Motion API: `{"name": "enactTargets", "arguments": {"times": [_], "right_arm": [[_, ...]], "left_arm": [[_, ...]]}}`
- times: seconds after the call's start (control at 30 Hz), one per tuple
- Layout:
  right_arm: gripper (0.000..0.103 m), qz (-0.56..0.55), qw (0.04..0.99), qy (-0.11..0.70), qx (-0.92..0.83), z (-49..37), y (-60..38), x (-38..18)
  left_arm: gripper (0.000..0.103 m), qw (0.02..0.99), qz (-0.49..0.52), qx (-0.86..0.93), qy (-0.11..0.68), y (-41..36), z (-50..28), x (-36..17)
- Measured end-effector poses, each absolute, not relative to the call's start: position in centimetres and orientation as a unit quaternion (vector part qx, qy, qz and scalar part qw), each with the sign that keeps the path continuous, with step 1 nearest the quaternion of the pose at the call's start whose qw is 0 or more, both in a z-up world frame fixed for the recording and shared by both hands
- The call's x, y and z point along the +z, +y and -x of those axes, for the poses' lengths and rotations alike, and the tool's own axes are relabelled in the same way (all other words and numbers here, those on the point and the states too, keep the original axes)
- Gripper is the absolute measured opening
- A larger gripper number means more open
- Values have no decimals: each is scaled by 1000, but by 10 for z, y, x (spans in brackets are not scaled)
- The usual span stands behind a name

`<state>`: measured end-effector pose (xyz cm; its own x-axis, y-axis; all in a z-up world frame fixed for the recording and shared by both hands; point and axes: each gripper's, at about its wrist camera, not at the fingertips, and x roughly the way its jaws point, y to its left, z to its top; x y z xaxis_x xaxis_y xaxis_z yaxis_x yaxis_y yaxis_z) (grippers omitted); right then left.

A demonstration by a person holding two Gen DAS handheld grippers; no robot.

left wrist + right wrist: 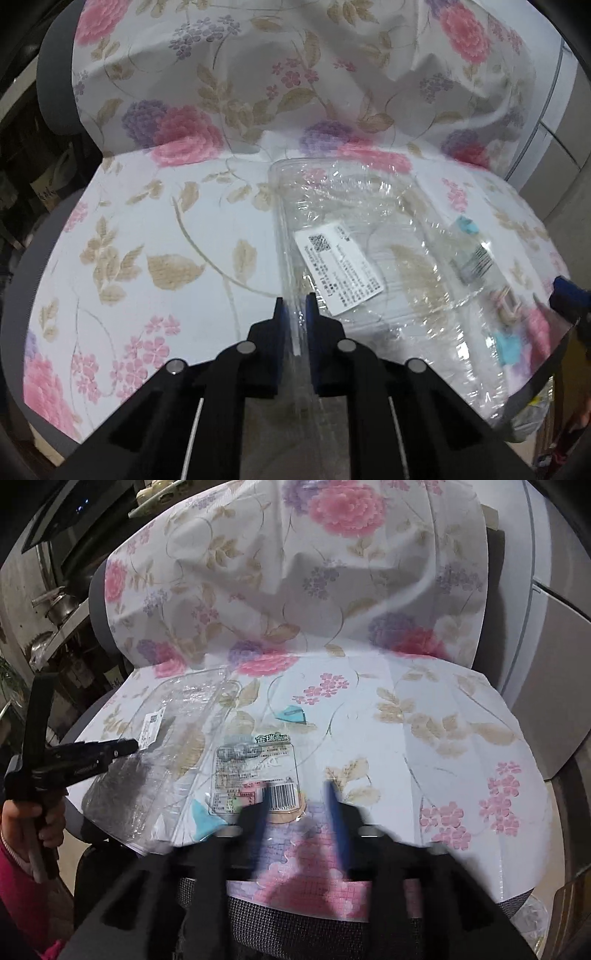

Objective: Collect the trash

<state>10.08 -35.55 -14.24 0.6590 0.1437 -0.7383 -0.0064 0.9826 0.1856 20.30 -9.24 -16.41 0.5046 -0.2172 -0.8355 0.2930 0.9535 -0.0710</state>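
A clear plastic tray wrapped in crinkled film, with a white label, lies on the flower-print cloth of a chair seat. My left gripper is shut on the tray's near edge, which runs between the blue pads. The right wrist view shows this gripper from the side at the tray. A flat clear wrapper with printed text and a barcode lies beside the tray. My right gripper, blurred, hangs open just above the wrapper's near end, pads apart. Its blue finger shows at the right edge.
Small teal scraps lie on the cloth near the wrapper. The draped chair back rises behind the seat. Dark kitchen shelves stand to the left, a grey cabinet to the right. A hand in a pink sleeve holds the left gripper.
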Motion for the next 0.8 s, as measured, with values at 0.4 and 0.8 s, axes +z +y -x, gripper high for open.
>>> {"name": "enactTargets", "arguments": {"times": [0.4, 0.8], "right_arm": [[91, -5, 876, 481, 44, -132, -316, -184], [5, 19, 880, 473, 38, -125, -314, -178]], "left_arm": [[6, 896, -21, -105, 431, -48, -176, -139], [7, 887, -8, -118, 447, -50, -177, -167]]}}
